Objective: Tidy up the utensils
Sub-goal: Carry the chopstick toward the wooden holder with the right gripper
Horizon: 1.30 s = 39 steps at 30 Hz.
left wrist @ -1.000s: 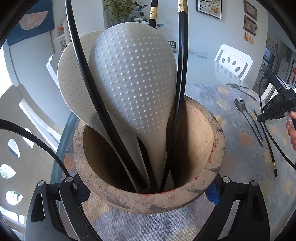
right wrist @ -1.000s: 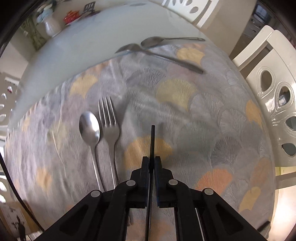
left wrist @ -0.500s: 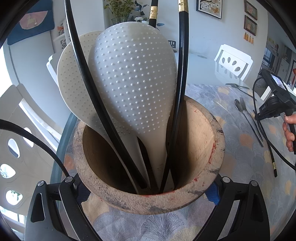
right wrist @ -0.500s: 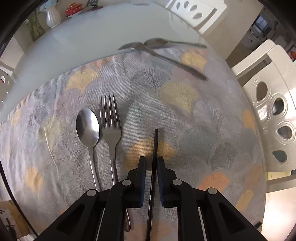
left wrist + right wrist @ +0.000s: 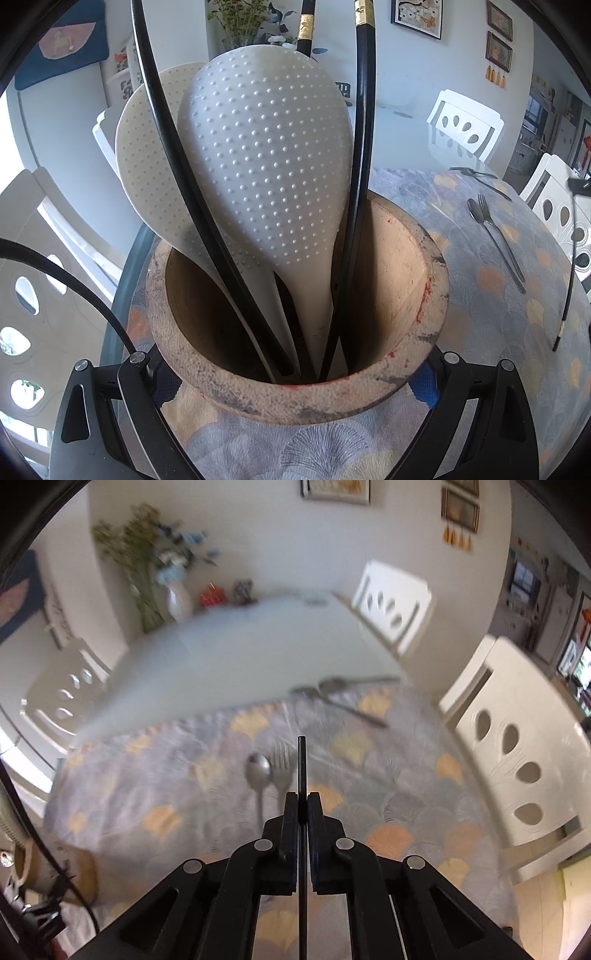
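Chopstick [image 5: 302, 771], thin and black, sits clamped between the closed fingers of the right tool [image 5: 303, 805] at the centre of the right wrist view, its tip standing out above the patterned grey and orange tablecloth [image 5: 388, 775]. Just left of it in that view, a silver spoon [image 5: 258, 771] and a silver fork [image 5: 280, 764] lie side by side on the cloth, blurred. In the left wrist view the left tool [image 5: 295, 373] grips the round clay pot [image 5: 406, 350] from both sides, its blue pads pressed to the outer wall at the lower centre of the frame. Inside the pot stand two white dotted rice paddles [image 5: 266, 155] and several black chopsticks [image 5: 364, 147], leaning against the rim. Toward the upper right, two more pieces of silver cutlery [image 5: 340, 690] lie crossed at the far cloth edge on the white table [image 5: 240, 653].
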Motion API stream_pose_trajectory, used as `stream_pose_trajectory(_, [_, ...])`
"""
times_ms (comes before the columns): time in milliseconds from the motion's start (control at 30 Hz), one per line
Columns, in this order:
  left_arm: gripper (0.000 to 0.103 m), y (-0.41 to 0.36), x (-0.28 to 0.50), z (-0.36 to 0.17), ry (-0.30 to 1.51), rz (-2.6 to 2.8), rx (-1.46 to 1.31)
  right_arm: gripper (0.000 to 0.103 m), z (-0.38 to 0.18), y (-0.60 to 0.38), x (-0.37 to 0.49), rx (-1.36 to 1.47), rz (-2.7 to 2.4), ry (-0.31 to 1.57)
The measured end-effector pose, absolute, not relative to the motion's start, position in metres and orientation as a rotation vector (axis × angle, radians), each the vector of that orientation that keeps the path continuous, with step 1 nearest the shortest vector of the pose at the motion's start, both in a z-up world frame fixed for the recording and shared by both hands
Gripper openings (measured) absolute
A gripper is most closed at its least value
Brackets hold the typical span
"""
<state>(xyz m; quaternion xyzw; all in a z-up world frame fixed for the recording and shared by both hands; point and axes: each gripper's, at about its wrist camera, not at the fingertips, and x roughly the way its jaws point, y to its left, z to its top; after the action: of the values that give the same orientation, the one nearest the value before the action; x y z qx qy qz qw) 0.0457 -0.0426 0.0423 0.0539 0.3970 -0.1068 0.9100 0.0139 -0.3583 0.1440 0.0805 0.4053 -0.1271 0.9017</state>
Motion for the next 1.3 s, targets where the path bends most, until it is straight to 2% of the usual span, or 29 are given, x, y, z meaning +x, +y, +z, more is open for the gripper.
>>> stream_pose_trajectory(200, [0.096, -0.041, 0.044, 0.042, 0.814, -0.22, 0.112, 0.004, 0.187, -0.335, 0.006, 0.148, -0.203, 0.708])
stream_pose_trajectory(500, [0.096, -0.041, 0.042, 0.043, 0.814, -0.221, 0.113, 0.004, 0.281, -0.291, 0.015, 0.087, -0.076, 0.457])
stream_pose_trajectory(800, [0.096, -0.041, 0.043, 0.044, 0.816, -0.223, 0.113, 0.004, 0.352, -0.238, 0.02, 0.107, 0.189, 0.324])
stream_pose_trajectory(1033, [0.096, -0.041, 0.043, 0.044, 0.814, -0.223, 0.113, 0.004, 0.367, -0.185, 0.022, 0.068, 0.351, 0.311])
stream_pose_trajectory(1300, [0.096, -0.04, 0.044, 0.044, 0.8, -0.227, 0.111, 0.004, 0.344, -0.135, 0.024, -0.02, 0.442, 0.364])
